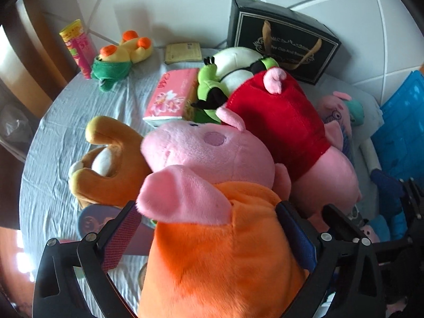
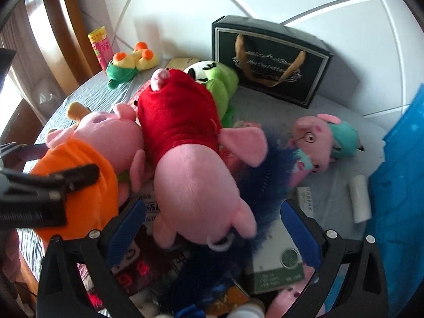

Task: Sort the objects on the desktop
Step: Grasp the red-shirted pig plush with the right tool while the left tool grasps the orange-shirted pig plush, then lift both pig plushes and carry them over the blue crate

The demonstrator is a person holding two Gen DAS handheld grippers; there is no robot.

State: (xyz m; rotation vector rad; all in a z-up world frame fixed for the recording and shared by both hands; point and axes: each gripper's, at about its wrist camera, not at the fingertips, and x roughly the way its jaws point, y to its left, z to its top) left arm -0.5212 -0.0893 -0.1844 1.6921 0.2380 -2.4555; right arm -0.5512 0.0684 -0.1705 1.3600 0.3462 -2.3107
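Left wrist view has the left hand-held gripper [image 1: 209,228] spread wide around the orange-dressed pig plush [image 1: 212,251], which fills the gap. This view also shows a brown plush [image 1: 111,164] and a pink tissue pack [image 1: 169,95] on the tabletop [image 1: 53,137]. Right wrist view has the right hand-held gripper [image 2: 212,228] wide too, the red-dressed pig plush [image 2: 190,153] lying between its fingers, not pinched. Only here: a small pig plush with glasses [image 2: 318,137] and a white roll [image 2: 359,198] beside the blue bin [image 2: 397,175].

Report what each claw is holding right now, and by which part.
Nothing is gripped. The left claw stands open astride the orange-dressed pink plush pig; the right claw stands open around the red-dressed pink plush pig.
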